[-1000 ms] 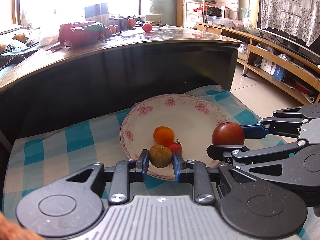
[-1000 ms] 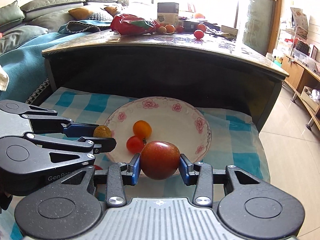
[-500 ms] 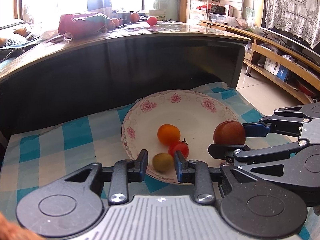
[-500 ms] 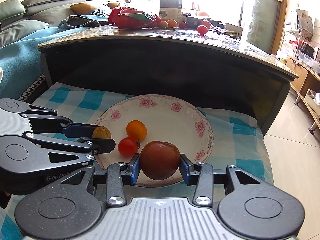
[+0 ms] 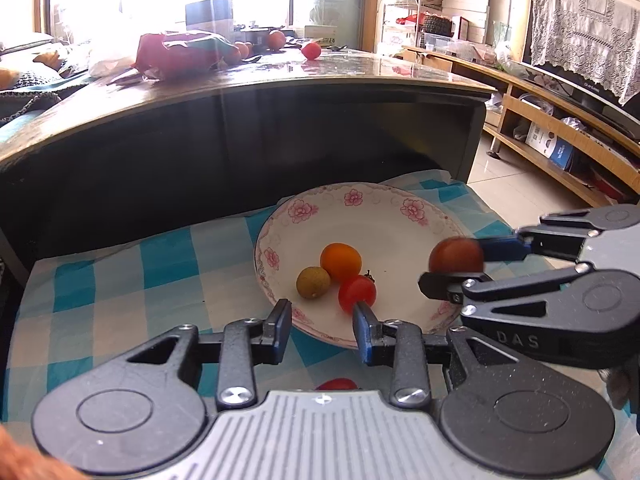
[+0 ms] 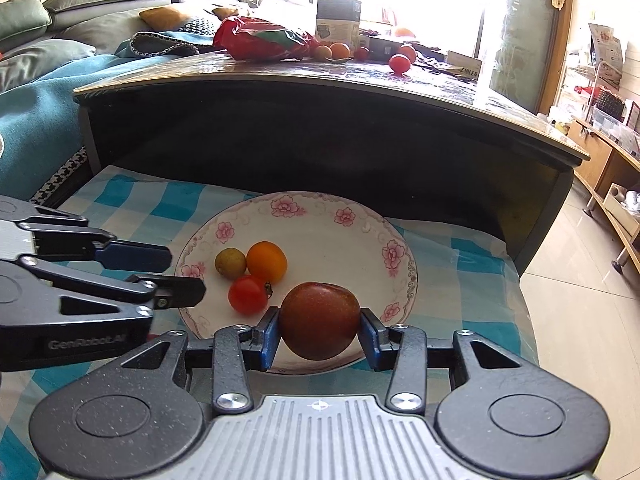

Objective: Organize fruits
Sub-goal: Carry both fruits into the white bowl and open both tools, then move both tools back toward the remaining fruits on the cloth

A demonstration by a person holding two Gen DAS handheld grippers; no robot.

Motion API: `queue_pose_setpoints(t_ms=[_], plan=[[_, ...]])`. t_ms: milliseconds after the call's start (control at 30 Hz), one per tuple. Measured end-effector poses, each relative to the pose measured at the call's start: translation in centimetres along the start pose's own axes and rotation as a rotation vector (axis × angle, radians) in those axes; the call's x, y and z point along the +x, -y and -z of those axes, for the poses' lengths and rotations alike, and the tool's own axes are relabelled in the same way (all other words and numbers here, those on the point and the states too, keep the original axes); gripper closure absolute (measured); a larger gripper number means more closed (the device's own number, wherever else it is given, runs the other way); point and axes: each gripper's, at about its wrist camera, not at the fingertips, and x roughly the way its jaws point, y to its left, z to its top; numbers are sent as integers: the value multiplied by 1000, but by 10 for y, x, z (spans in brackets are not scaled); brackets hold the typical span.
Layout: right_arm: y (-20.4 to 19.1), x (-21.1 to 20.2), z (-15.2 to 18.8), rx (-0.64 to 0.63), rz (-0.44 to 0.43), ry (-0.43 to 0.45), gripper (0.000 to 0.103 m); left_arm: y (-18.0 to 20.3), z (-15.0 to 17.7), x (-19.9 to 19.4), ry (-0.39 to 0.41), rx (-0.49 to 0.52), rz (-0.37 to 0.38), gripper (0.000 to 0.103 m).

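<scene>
The right gripper (image 6: 320, 338) is clamping the dark red plum (image 6: 319, 320) just above the flowered plate's (image 6: 394, 236) near rim, while the left gripper (image 5: 322, 330) is hanging empty, jaws parted, beside it

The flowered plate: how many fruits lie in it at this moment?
3. In the plate lie a greenish-brown fruit, an orange fruit beside it, and a red tomato nearer the grippers. The dark plum is held by the right gripper, not lying in it.
</scene>
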Motion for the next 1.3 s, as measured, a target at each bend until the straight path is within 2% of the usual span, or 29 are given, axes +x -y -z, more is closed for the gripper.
queue_pose_setpoints(t_ms=[33, 100, 133, 167, 400, 600, 833, 967, 1100, 1200, 1300], plan=[[0, 0, -1, 4, 0, -1, 67, 0, -1, -3, 2, 1, 2, 61], [0, -3, -3, 7, 4, 18, 59, 1, -2, -7, 9, -1, 1, 61], [-1, -5, -4, 0, 3, 33, 52, 0, -4, -9, 12, -6, 1, 61], [-2, -7, -5, -10, -2, 44, 51, 0, -4, -10, 13, -11, 3, 61], [2, -15, -4, 5, 5, 43, 54, -4, 6, -32, -8, -29, 14, 60], [-9, -42, 8, -12, -19, 34, 54, -2, 13, -62, -10, -50, 28, 60], [-28, -75, 30, -8, -35, -25, 55, 1, 23, -93, -24, -36, 51, 59], [-38, -79, 39, -51, -60, -59, 55, -2, 32, -90, -63, -19, 64, 58], [-45, -67, 44, -76, -115, -92, 55, -2, 38, -83, -86, 12, 64, 58], [-55, -56, 46, -146, -149, -108, 62, -4, 39, -78, -96, 11, 71, 58], [-60, -47, 47, -186, -175, -115, 63, -5, 38, -76, -99, 13, 86, 58]])
